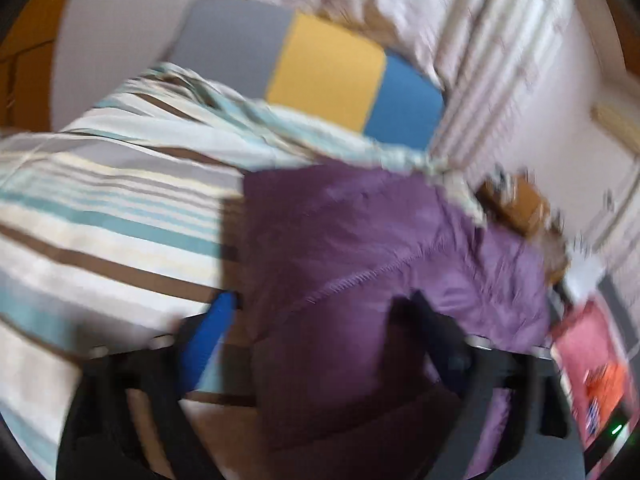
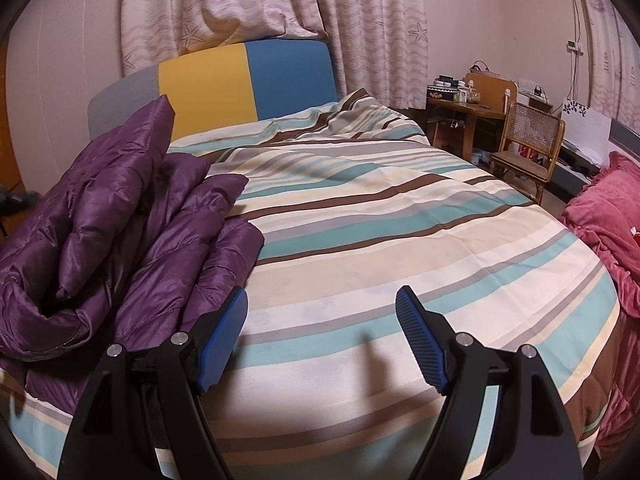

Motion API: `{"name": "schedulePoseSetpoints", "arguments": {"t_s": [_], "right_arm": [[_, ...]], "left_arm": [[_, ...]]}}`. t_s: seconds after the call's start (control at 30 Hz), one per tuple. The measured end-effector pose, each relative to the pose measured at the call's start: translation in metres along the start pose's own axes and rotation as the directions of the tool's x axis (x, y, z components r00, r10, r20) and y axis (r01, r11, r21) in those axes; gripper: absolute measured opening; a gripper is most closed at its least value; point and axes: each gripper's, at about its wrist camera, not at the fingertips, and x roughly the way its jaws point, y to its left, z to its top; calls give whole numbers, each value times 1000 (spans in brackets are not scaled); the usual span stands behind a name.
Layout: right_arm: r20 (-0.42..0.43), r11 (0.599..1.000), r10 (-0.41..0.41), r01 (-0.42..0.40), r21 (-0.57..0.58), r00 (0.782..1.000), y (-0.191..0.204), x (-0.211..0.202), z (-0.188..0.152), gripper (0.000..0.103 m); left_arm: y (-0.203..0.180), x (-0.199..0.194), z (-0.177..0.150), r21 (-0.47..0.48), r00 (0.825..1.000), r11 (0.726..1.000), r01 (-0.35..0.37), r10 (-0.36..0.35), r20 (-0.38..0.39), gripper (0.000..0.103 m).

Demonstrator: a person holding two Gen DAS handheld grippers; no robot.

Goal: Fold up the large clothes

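A purple quilted jacket (image 2: 120, 220) lies bunched on the left side of a striped bedspread (image 2: 400, 220), one corner standing up toward the headboard. In the blurred left wrist view the jacket (image 1: 360, 232) fills the space between the wide-set fingers of my left gripper (image 1: 320, 304). Its cloth reaches the blue left pad (image 1: 212, 340) and wraps around the dark right finger (image 1: 424, 332). The blur hides whether the pads press on it. My right gripper (image 2: 322, 294) hovers open above bare bedspread, just right of the jacket's edge, with nothing between its fingers.
A grey, yellow and blue headboard (image 2: 240, 80) stands at the far end under patterned curtains (image 2: 360, 20). A pink blanket (image 2: 608, 216) lies at the bed's right edge. Beyond it stand a cane chair (image 2: 528, 140) and a cluttered wooden desk (image 2: 460, 112).
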Motion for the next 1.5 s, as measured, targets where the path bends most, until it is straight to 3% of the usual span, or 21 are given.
{"name": "schedulePoseSetpoints", "arguments": {"t_s": [0.07, 0.13, 0.23, 0.43, 0.5, 0.63, 0.8, 0.93, 1.17, 1.27, 1.5], "right_arm": [[5, 1000, 1, -1, 5, 1000, -2, -1, 1, 76], [12, 1000, -2, 1, 17, 1000, -6, -3, 3, 76], [32, 999, -4, 3, 42, 999, -11, -7, 9, 76], [147, 994, 15, -30, 105, 989, -13, -35, 44, 76], [195, 992, 54, -75, 101, 979, -1, -44, 64, 76], [213, 990, 131, -141, 32, 968, 38, -41, 102, 76], [92, 979, 189, -180, -95, 978, 99, 2, 140, 76], [-16, 973, 173, -174, -150, 985, 118, 50, 141, 73], [-97, 990, 114, -120, -68, 989, 81, 101, 96, 71], [-106, 991, 127, -129, -13, 986, 66, 112, 85, 72], [-170, 989, 148, -146, 20, 974, 63, 141, 77, 73]], "left_arm": [[-15, 13, -5, 68, 998, 997, 27, -24, -51, 72], [-35, 16, -13, 175, 999, 984, 11, -3, -47, 72], [-54, 21, -24, 261, 998, 965, 24, -9, -61, 72], [-68, 23, -42, 317, 1000, 948, -4, 11, -22, 72], [-70, 25, -41, 315, 999, 949, -28, 33, -10, 72], [-77, 23, -35, 301, 997, 952, -59, 69, -25, 73], [-83, 22, -26, 278, 994, 957, -79, 98, -57, 76], [-87, 23, -25, 274, 992, 958, -87, 109, -63, 78], [-93, 31, -35, 295, 995, 952, -79, 92, -30, 88], [-99, 37, -40, 329, 994, 940, -93, 106, -21, 90], [-88, 53, -44, 287, 995, 954, -89, 101, -25, 95]]}}
